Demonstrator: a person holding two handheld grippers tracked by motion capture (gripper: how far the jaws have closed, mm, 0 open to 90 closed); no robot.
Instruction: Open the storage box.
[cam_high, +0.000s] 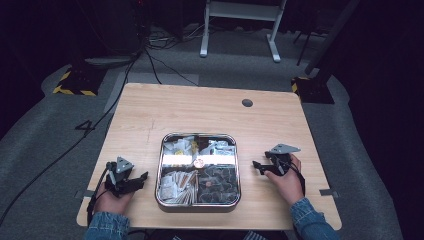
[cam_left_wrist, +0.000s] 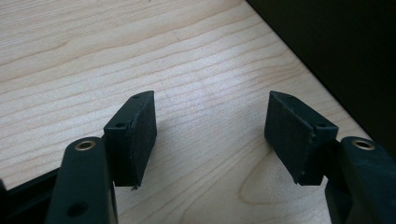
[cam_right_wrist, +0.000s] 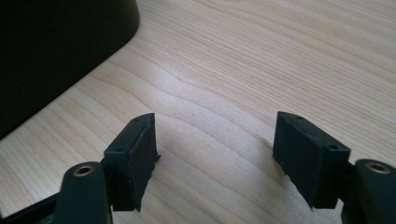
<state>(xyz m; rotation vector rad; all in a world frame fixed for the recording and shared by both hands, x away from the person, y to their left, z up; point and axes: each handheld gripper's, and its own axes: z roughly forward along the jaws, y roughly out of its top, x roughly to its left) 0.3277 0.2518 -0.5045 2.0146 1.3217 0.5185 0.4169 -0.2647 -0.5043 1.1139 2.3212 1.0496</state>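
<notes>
A square metal tray (cam_high: 198, 204) with four compartments sits at the near middle of the wooden table (cam_high: 200, 112). It holds several small packets, pale ones at the back and left, dark ones at the front right. My left gripper (cam_high: 139, 179) rests on the table left of the tray, open, with only bare wood between its pads (cam_left_wrist: 140, 135). My right gripper (cam_high: 260, 166) rests right of the tray, also open and empty, its pads (cam_right_wrist: 308, 156) wide apart. The tray's dark wall (cam_right_wrist: 56, 51) shows at the upper left of the right gripper view, and at the right in the left gripper view (cam_left_wrist: 336, 51).
A round cable hole (cam_high: 247, 103) lies in the tabletop at the back right. Bare wood surrounds the tray. Beyond the table are grey floor, cables, a white desk frame (cam_high: 240, 22) and a yellow-striped stand base (cam_high: 75, 82).
</notes>
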